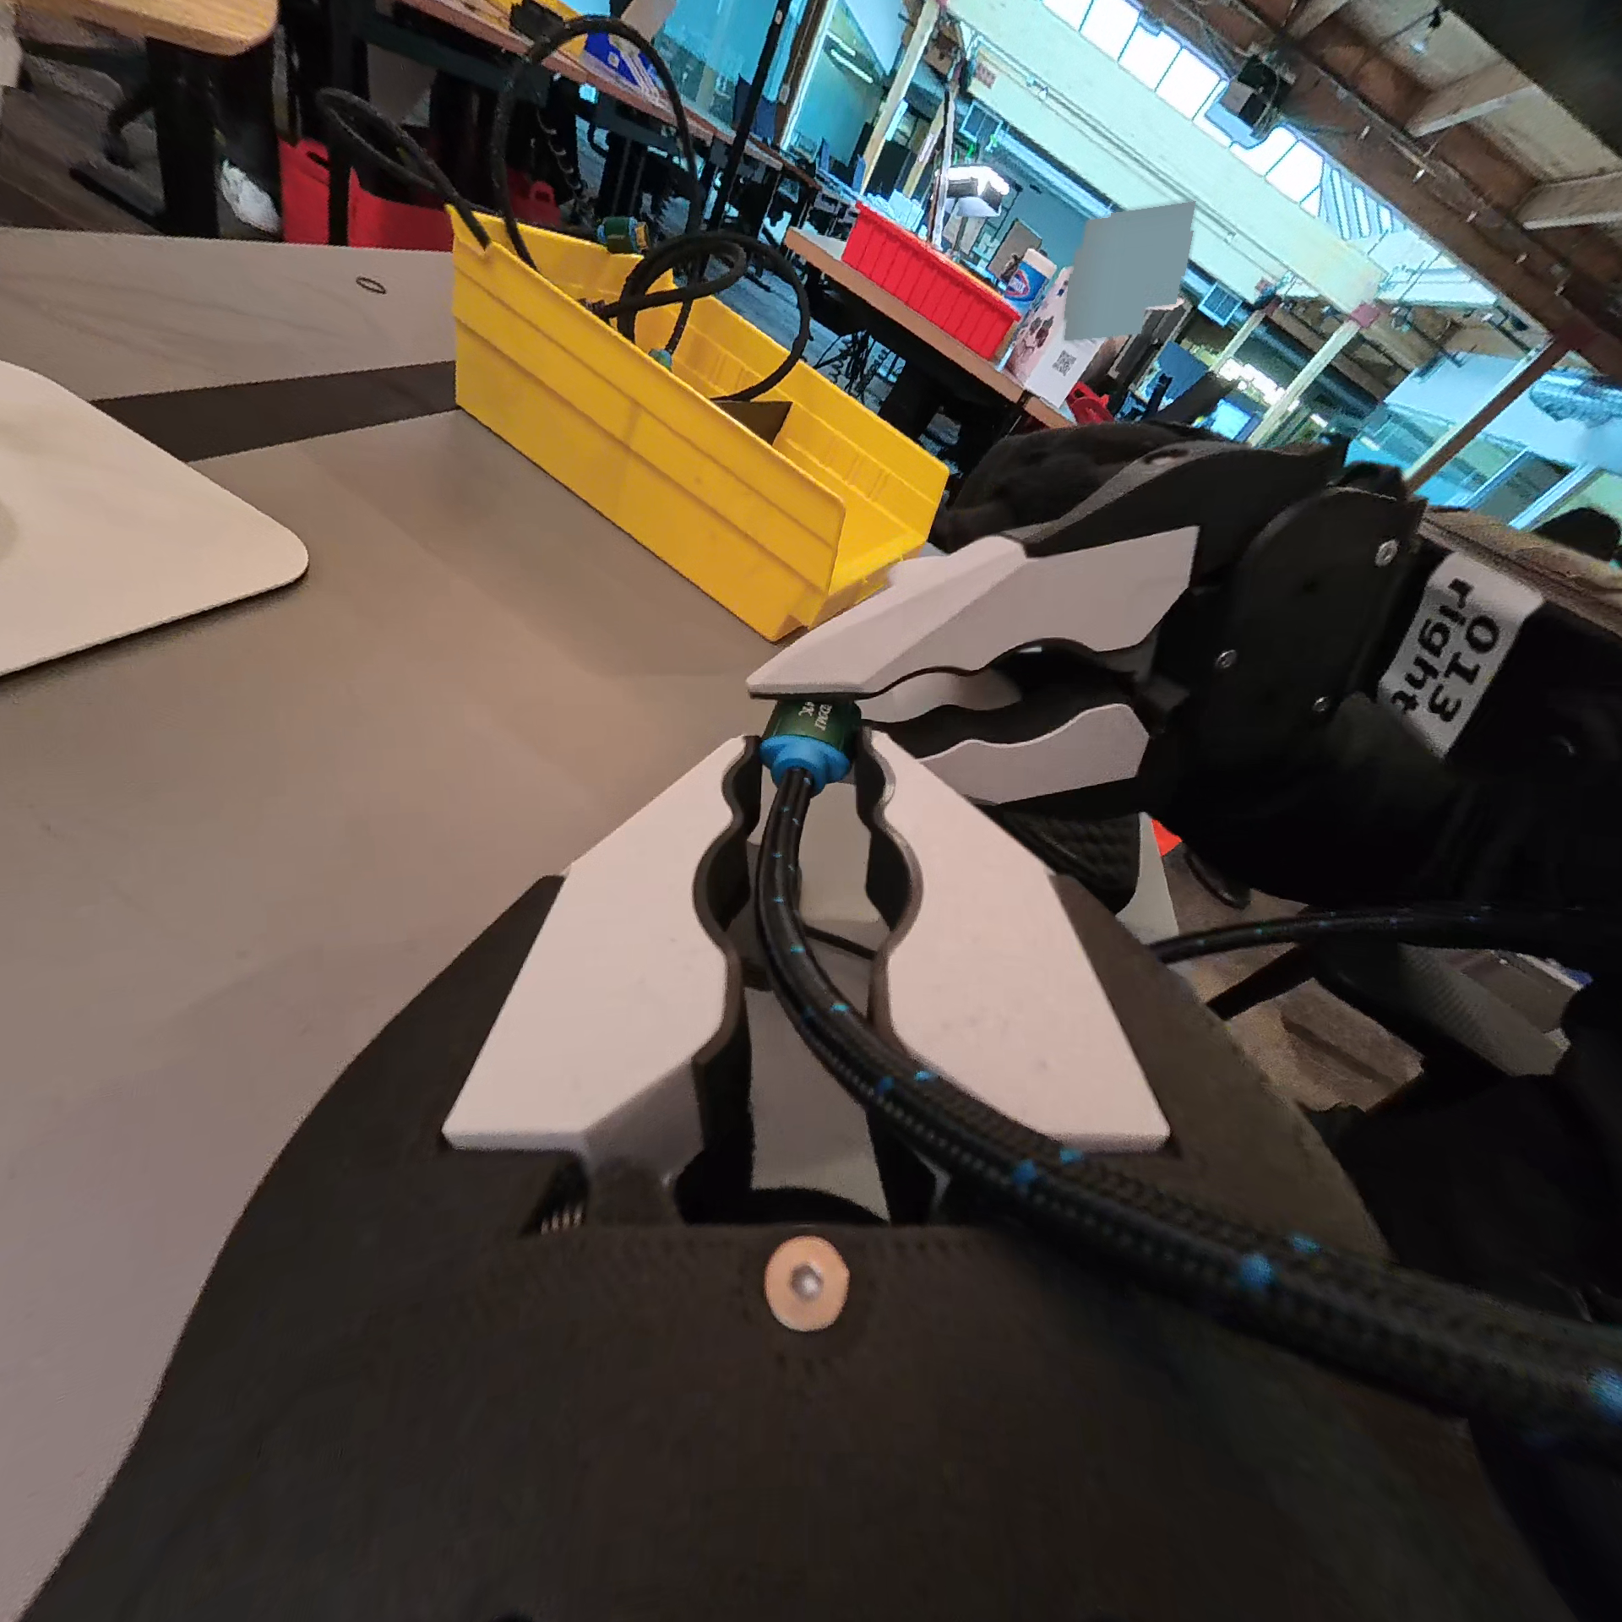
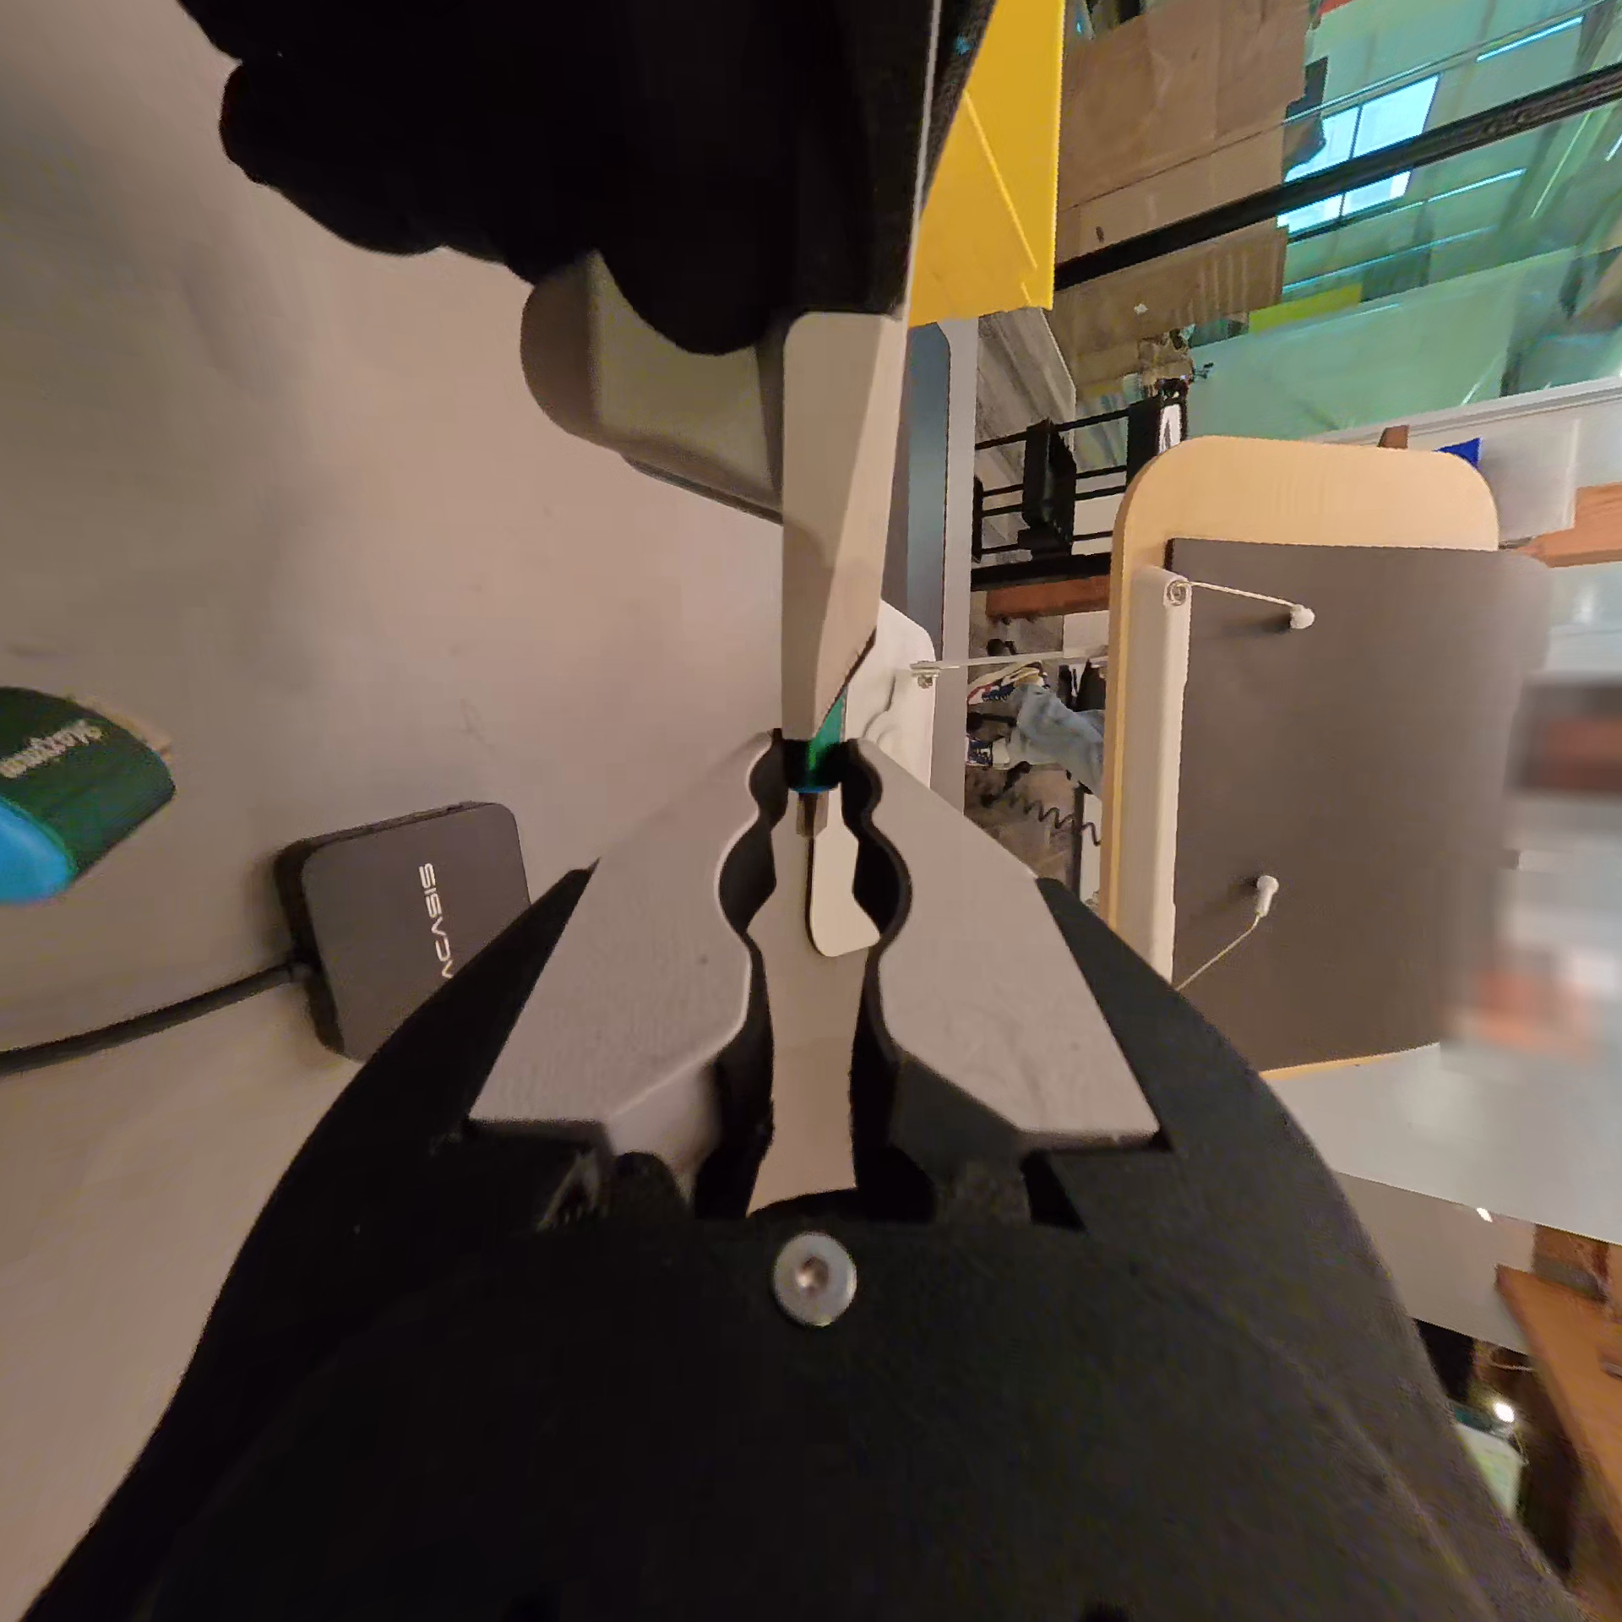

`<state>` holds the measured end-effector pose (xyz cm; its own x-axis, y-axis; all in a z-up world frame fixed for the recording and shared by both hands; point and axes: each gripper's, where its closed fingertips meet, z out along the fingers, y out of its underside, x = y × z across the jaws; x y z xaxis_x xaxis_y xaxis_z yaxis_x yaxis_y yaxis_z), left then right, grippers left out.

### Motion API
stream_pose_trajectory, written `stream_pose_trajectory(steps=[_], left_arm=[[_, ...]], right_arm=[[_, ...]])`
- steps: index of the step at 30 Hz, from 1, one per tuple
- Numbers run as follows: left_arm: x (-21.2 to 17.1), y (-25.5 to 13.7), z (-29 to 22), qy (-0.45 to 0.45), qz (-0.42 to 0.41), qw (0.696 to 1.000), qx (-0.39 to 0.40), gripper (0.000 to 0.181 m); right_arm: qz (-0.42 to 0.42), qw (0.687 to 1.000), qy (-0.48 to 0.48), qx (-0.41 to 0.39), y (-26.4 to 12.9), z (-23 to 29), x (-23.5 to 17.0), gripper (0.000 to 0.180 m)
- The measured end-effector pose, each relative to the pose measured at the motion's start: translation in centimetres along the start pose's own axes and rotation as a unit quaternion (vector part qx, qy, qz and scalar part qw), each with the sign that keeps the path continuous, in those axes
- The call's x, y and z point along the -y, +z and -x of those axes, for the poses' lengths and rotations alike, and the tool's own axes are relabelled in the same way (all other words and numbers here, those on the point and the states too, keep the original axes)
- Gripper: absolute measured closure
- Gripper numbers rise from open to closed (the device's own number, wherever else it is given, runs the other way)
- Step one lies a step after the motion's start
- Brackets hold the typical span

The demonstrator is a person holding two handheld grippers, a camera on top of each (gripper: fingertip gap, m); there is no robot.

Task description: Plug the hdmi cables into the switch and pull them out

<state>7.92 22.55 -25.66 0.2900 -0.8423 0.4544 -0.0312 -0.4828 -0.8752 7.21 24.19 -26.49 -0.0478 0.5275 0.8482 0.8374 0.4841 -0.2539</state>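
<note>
An HDMI plug (image 1: 803,721) with a green body and a blue collar is held above the table by both grippers. My left gripper (image 1: 803,750) is shut on its blue collar end, and the black braided cable (image 1: 922,1080) runs back between the fingers to the lower right. My right gripper (image 1: 816,702) comes in from the right and is shut on the green body. In the right wrist view my right gripper (image 2: 812,768) pinches the green plug (image 2: 821,755), with a left finger (image 2: 825,527) coming in from above. The dark grey switch box (image 2: 412,922) lies on the table to the left, with its own lead attached.
A yellow bin (image 1: 685,456) holding more black HDMI cables (image 1: 702,272) stands at the back of the grey table (image 1: 351,702). A white rounded pad (image 1: 132,527) lies at the left. A blurred green and blue object (image 2: 61,790) sits near the switch. Workbenches stand beyond. Left and right tips are no more than a few centimetres apart.
</note>
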Motion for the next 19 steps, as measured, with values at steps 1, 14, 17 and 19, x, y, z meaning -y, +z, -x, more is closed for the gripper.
stream_pose_trajectory(steps=[1,14,17,19], left_arm=[[0.1,0.0,-0.1,-0.005,-0.004,1.0,-0.005,0.161],[1.3,0.2,-0.8,-0.041,-0.059,0.997,-0.026,0.162],[1.2,0.3,-0.7,-0.031,-0.06,0.998,-0.017,0.16],[1.2,0.3,-0.7,-0.024,-0.061,0.998,-0.014,0.16]], right_arm=[[-0.006,1.0,0.011,0.0,-0.1,-0.1,0.1,0.17],[-0.036,0.996,0.086,-0.007,-0.6,-0.8,0.2,0.171],[-0.035,0.996,0.081,-0.001,-0.6,-0.6,0.4,0.171],[-0.037,0.996,0.082,0.0,-0.6,-0.6,0.4,0.171]])
